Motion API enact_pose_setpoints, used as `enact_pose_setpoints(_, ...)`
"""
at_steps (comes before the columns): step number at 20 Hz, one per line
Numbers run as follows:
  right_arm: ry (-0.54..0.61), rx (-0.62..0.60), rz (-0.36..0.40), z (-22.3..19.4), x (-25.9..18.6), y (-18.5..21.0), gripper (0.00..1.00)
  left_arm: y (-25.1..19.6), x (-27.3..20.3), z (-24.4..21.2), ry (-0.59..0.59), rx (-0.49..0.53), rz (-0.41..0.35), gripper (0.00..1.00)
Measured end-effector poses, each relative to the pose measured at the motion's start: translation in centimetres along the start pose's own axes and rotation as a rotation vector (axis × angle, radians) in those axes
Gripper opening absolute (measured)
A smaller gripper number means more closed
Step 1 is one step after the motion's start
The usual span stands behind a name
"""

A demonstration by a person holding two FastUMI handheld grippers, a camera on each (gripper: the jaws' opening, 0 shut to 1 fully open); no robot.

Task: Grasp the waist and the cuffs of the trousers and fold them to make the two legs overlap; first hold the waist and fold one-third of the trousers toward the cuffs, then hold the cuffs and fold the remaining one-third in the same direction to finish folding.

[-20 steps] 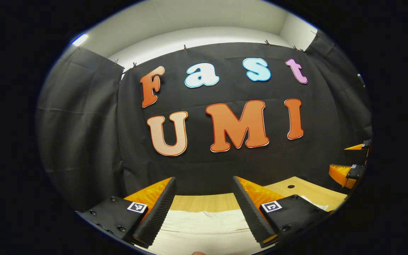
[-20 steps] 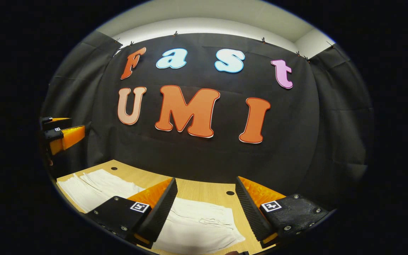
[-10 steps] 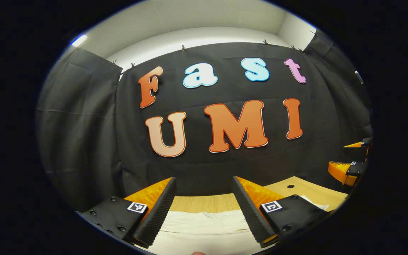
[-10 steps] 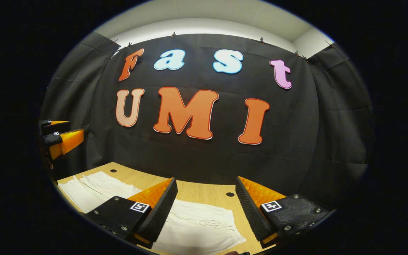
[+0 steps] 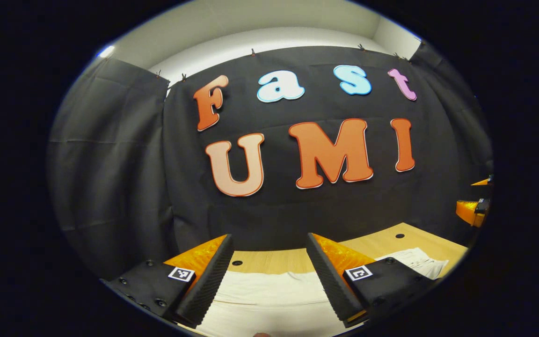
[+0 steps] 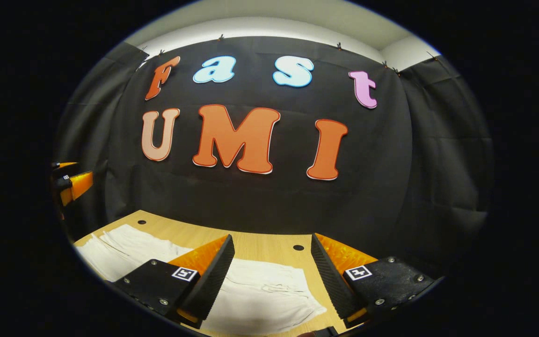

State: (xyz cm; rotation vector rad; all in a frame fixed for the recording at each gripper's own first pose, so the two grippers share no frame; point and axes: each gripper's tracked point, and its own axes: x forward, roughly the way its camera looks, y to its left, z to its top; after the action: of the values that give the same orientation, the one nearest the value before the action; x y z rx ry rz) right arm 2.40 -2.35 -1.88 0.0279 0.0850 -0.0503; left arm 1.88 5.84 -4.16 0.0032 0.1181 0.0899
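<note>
White trousers (image 6: 260, 295) lie flat across the wooden table (image 6: 260, 243), stretching away to the left (image 6: 124, 243). My right gripper (image 6: 269, 241) hangs open above their wrinkled right end, touching nothing. In the left gripper view the trousers (image 5: 269, 299) spread below my left gripper (image 5: 268, 238), which is open and empty. Another stretch of the cloth (image 5: 414, 260) shows to the right. Each gripper appears small at the edge of the other's view: the right gripper (image 5: 473, 210) and the left gripper (image 6: 70, 185).
The table (image 5: 382, 241) has small round holes, such as one hole (image 6: 298, 247) past the cloth and another hole (image 5: 237, 263) near the left fingers. The black cloth wall (image 6: 269, 206) stands close behind the table's far edge.
Both views have tipped downward a little. The wall has slid up in the views, and more of the table and trousers shows. Both grippers stay open.
</note>
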Motion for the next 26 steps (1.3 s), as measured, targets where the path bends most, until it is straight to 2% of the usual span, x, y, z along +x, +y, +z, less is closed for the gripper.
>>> enact_pose_setpoints(5,0.149,0.048,-0.027,-3.8,0.8,-1.5,0.99,6.4,0.2,-5.7,0.173,-0.080,0.071,1.00)
enact_pose_setpoints(7,0.220,0.073,-0.029,-5.6,0.9,-1.9,0.99,8.9,0.1,-8.3,0.253,-0.141,0.092,1.00)
enact_pose_setpoints(13,0.495,0.280,-0.047,-12.7,1.0,-2.0,0.99,16.3,-0.6,-17.7,0.529,-0.303,0.199,0.98)
enact_pose_setpoints(18,0.688,0.370,-0.097,-18.2,0.6,-2.1,0.98,20.2,-2.6,-25.5,0.769,-0.529,0.259,1.00)
enact_pose_setpoints(22,0.798,0.409,-0.128,-21.3,0.2,-1.6,0.96,22.5,-5.5,-32.2,0.954,-0.737,0.326,1.00)
enact_pose_setpoints(24,0.833,0.423,-0.143,-22.4,0.1,-1.2,0.95,23.5,-6.7,-34.4,1.011,-0.836,0.366,0.99)
enact_pose_setpoints(25,0.849,0.429,-0.146,-22.9,0.1,-1.0,0.95,23.9,-7.3,-35.6,1.028,-0.879,0.372,0.96)
enact_pose_setpoints(26,0.865,0.436,-0.148,-23.3,0.0,-0.8,0.95,24.4,-8.0,-36.6,1.049,-0.920,0.385,0.99)
